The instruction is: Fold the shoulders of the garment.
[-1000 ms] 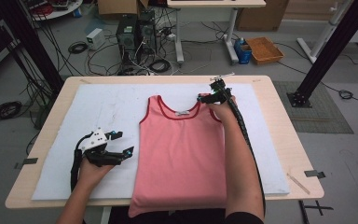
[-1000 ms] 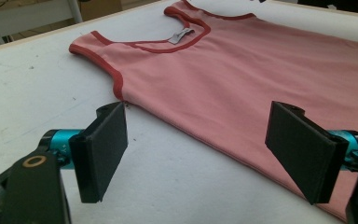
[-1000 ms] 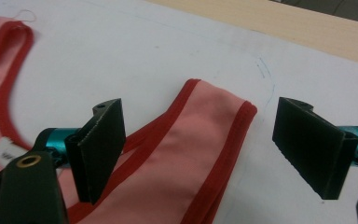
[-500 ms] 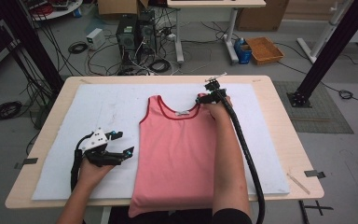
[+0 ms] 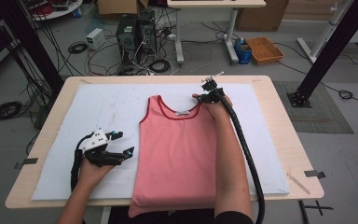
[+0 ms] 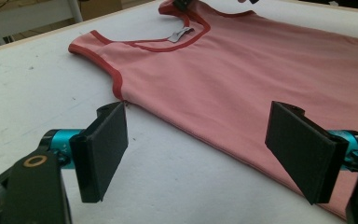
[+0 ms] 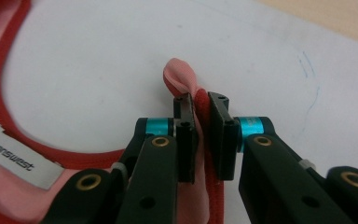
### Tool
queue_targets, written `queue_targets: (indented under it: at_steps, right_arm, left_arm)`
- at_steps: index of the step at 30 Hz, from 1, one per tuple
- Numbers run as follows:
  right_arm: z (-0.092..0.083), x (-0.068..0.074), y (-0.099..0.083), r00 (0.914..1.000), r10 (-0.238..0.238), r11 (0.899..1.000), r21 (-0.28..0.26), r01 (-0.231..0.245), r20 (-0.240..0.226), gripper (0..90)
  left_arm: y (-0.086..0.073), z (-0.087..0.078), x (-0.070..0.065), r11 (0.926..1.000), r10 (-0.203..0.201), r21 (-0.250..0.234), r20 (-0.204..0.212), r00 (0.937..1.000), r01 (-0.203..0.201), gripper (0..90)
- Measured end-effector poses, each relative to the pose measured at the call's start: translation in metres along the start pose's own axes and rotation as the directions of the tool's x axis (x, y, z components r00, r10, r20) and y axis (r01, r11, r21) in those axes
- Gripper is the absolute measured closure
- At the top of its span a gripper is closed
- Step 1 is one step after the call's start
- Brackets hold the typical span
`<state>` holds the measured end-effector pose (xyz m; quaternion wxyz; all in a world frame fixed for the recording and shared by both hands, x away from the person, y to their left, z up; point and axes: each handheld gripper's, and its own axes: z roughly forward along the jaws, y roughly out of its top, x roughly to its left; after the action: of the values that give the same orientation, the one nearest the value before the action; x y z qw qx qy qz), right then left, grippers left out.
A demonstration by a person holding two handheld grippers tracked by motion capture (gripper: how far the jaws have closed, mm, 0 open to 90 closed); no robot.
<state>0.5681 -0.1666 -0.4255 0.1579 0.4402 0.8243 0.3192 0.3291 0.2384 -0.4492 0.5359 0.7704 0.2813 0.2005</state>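
The right gripper (image 7: 201, 135) has just been closing and now pinches the shoulder strap (image 7: 200, 100) of the pink tank top (image 5: 179, 154), a fold of fabric bunched up between its pads! The top lies flat down the middle of the white mat (image 5: 51, 140), neckline toward the desk's far edge, hem hanging off the near edge. The risk: it's a thin bite on the red trim, and a quick lift could pull the strap free or drag the whole garment askew. The right forearm stretches across the top's right side. The left gripper (image 6: 205, 149) waits wide open, holding nothing, near the left side seam.
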Motion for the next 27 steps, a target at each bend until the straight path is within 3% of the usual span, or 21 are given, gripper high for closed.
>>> queue_targets:
  at_steps: [9,10,13,16,22,27]
  right_arm:
    - [-0.025,0.004,0.001,0.9990,-0.007,0.997,-0.075,0.004,-0.044,84.3]
    - [-0.033,0.005,-0.001,0.9975,0.002,0.994,-0.111,-0.010,-0.071,84.3]
    - [-0.041,0.007,-0.004,0.9959,0.008,0.991,-0.134,-0.020,-0.090,84.3]
    - [-0.057,0.014,-0.010,0.9925,-0.015,0.985,-0.175,-0.007,-0.121,84.3]
    - [-0.078,0.028,-0.021,0.9904,-0.060,0.975,-0.222,0.031,-0.125,84.3]
    - [-0.091,0.038,-0.036,0.9865,-0.074,0.966,-0.255,0.035,-0.146,84.3]
  left_arm:
    - [0.000,0.000,0.000,1.0000,0.005,0.002,0.001,1.0000,-0.005,21.2]
    - [0.000,0.000,0.000,1.0000,0.006,0.002,0.001,1.0000,-0.006,21.1]
    - [0.000,0.000,0.000,1.0000,0.007,0.001,0.004,1.0000,-0.007,21.1]
    - [0.000,0.000,-0.001,0.9999,0.012,0.002,0.003,0.9999,-0.012,21.2]
    - [0.000,0.000,-0.001,0.9999,0.015,0.003,-0.002,0.9999,-0.015,21.1]
    - [0.000,0.000,-0.002,0.9998,0.017,0.003,-0.003,0.9998,-0.017,21.1]
